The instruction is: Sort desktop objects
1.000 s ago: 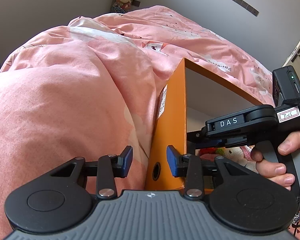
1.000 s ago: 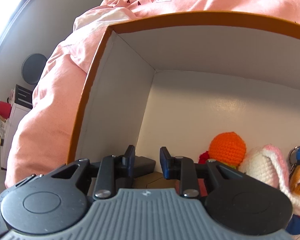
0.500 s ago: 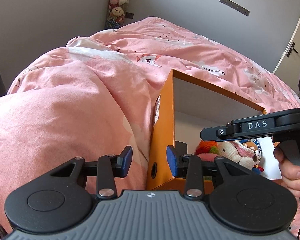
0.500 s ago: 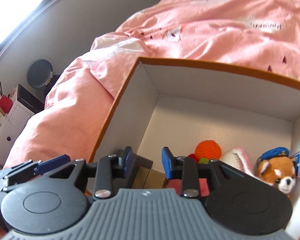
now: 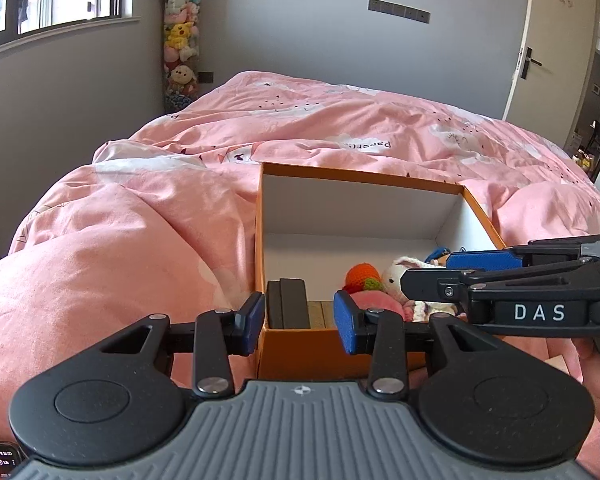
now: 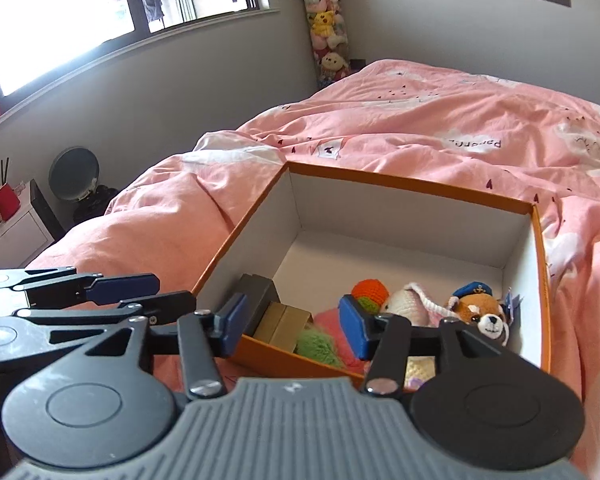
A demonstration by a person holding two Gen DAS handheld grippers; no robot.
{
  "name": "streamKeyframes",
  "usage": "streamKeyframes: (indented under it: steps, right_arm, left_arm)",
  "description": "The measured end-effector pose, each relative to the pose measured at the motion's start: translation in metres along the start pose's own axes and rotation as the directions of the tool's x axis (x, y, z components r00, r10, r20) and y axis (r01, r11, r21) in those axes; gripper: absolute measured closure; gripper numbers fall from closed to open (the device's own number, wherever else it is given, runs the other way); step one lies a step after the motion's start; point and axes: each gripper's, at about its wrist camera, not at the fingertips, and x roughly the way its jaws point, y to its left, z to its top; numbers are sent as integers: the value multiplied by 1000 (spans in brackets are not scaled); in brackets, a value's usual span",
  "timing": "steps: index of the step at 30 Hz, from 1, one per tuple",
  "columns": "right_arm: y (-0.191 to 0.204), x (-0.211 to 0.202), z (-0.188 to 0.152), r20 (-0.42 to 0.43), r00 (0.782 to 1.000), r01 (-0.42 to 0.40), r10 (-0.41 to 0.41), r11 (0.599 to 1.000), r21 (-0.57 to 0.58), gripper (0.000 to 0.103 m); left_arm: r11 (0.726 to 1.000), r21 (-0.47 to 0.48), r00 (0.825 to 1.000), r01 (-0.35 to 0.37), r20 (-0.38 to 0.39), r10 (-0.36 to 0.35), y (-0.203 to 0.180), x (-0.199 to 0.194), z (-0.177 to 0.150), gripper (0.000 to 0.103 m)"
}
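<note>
I see the open orange cardboard box with white inside resting on the pink duvet; it holds a black block, tan wooden blocks, an orange crocheted ball, a white knitted bunny and a fox plush in a blue cap. My left gripper and right gripper hang empty near its front edge, jaws apart. The right gripper reads "DAS"; the duvet print shows mirrored lettering.
</note>
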Motion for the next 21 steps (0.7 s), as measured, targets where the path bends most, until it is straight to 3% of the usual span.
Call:
streamKeyframes:
  steps: [3, 9, 14, 21]
  right_arm:
    - [-3, -8, -16, 0, 999, 43, -43, 999, 13, 42]
    - [-14, -15, -50, -44, 984, 173, -172, 984, 36, 41]
    - [-23, -14, -78, -147, 972, 200, -185, 975, 95, 41]
    - [-28, -9, -106, -240, 939, 270, -247, 961, 67, 41]
  left_arm:
    - [999, 36, 1000, 13, -8, -12, -7, -1, -7, 57]
    - [994, 87, 994, 70, -93, -61, -17, 4, -22, 54]
    - [985, 119, 973, 127, -209, -100, -26, 15, -39, 54]
    - [979, 131, 948, 153, -298, -108, -29, 20, -55, 54]
